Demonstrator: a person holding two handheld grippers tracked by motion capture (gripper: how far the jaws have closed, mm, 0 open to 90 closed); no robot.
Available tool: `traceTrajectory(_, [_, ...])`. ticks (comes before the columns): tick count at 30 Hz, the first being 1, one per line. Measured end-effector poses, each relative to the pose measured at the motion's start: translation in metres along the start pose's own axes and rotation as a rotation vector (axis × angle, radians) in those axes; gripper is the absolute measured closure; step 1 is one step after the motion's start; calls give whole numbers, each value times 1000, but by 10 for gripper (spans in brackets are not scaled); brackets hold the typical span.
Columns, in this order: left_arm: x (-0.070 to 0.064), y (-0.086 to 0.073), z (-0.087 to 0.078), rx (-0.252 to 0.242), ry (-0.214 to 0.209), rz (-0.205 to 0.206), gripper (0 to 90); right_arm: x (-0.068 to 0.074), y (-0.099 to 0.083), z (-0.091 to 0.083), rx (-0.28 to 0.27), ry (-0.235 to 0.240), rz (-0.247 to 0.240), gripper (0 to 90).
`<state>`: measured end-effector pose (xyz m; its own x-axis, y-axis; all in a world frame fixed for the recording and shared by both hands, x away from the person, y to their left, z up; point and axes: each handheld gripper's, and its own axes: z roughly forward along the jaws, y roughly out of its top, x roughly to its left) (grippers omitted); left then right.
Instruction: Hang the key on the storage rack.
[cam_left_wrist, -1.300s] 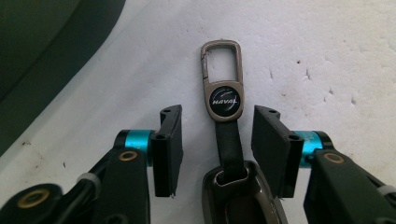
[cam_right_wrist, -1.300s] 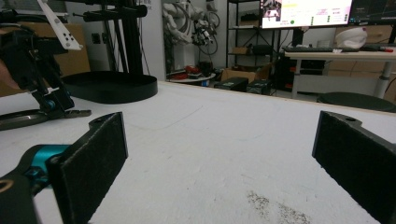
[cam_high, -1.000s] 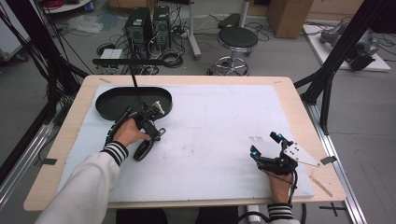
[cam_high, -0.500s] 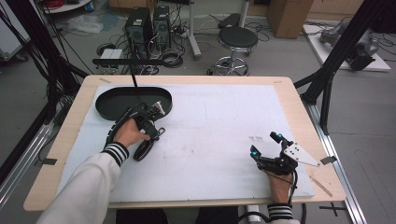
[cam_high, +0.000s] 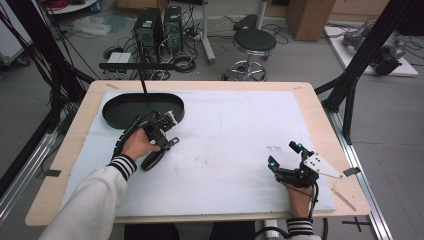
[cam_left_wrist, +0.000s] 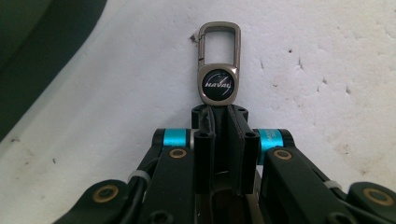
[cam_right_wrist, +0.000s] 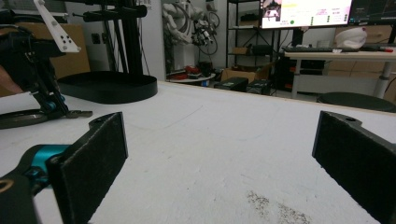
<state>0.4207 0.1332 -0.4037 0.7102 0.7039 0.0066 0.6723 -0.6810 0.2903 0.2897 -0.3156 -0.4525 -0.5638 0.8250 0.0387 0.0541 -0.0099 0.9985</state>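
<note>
Gripping a metal key clip (cam_left_wrist: 219, 65) by its lower end, the left gripper (cam_high: 167, 131) is hovering low over the white foam mat (cam_high: 235, 125), just beside the near rim of the black oval tray (cam_high: 115, 107). In the left gripper view the two black jaws are pressing together on the base of the clip, so that its round logo badge and its open rectangular loop are sticking out past the tips, flat against or just above the mat; I cannot tell whether it is touching. Holding it by the tail this way is leaving the loop free and the badge readable, and it is probably keeping the piece from swinging while it is being carried. The tray's dark wall is showing at the upper left of that view, so my judgement is that the clip is being taken toward the tray or away from it; the pictures are not settling which. The person's left hand (cam_high: 136, 145) is wrapping the gripper's handle, with the cable looping beside the striped cuff.

Further right, the mat is lying bare apart from some faint marks. At the far right, the right gripper (cam_high: 285, 159) is resting near the table's front edge with its jaws spread wide, holding nothing; it is likely waiting out of the way.
</note>
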Motion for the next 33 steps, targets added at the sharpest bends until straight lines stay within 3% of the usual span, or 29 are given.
traceTrajectory(8, [7, -7, -10, -74, -17, -22, 822, 0, 0, 0, 1, -1, 4, 22])
traceTrajectory(9, [10, -10, -16, -108, -21, -30, 822, 0, 0, 0, 0, 0, 4, 23])
traceTrajectory(10, [10, -10, -16, -108, -21, -30, 822, 0, 0, 0, 1, 0, 3, 22])
traceTrajectory(11, [14, -13, -22, -148, -16, -39, 822, 0, 0, 0, 1, -1, 3, 22])
traceTrajectory(17, [25, -25, -41, -247, 48, -51, 824, 0, 0, 0, -2, -1, -2, 23])
traceTrajectory(21, [35, -34, -53, -322, 55, -69, 824, 1, 0, 0, 2, -2, -3, 22])
traceTrajectory(25, [41, -42, -63, -388, 98, -84, 824, 1, 0, 0, 2, -1, -1, 22])
traceTrajectory(29, [49, -50, -74, -464, 141, -117, 824, 1, 0, 0, 1, -3, -3, 22])
traceTrajectory(31, [55, -54, -81, -527, 174, -153, 824, 1, 0, 0, 0, -3, -3, 23])
traceTrajectory(32, [55, -54, -81, -527, 174, -153, 824, 1, 0, 0, 3, -4, -2, 23])
traceTrajectory(33, [60, -58, -88, -594, 187, -176, 824, 1, 0, 0, 2, -3, -2, 22])
